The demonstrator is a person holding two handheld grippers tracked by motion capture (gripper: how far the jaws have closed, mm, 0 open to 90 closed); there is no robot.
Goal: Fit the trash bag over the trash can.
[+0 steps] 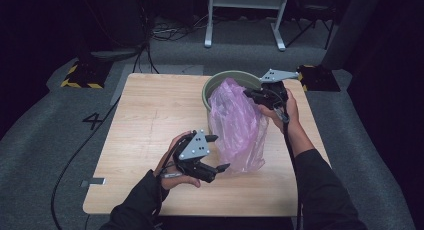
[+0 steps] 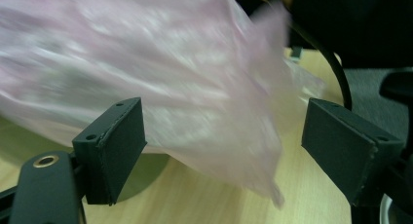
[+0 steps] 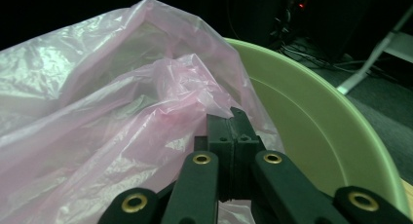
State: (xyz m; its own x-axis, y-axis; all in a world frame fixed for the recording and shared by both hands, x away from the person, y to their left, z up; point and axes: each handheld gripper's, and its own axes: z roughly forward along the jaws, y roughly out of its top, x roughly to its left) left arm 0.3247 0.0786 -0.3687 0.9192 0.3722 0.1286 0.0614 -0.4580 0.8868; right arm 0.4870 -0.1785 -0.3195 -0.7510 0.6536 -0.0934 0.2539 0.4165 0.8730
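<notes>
A pale green bin (image 1: pixel 235 76) stands at the back right of the wooden table (image 1: pixel 150 115). A translucent pink plastic bag (image 1: pixel 237 125) drapes over its near rim and hangs down to the tabletop. My right gripper (image 1: pixel 246 92) is at the bin's rim, shut on a fold of the bag's upper edge (image 3: pixel 214 104); its jaws (image 3: pixel 233 121) meet with the film pinched between them, and the bin's inner wall (image 3: pixel 311 126) curves to the right. My left gripper (image 1: pixel 221 152) is open just left of the bag's lower end. The blurred bag (image 2: pixel 170 78) lies beyond and between its wide-apart pads (image 2: pixel 117 146), untouched.
The left half of the table is bare wood. Grey carpet surrounds it, with cables (image 1: pixel 75 155) running along the left. A white metal frame (image 1: pixel 245 20) stands behind, and yellow-black striped bases (image 1: pixel 80 75) sit at both back corners.
</notes>
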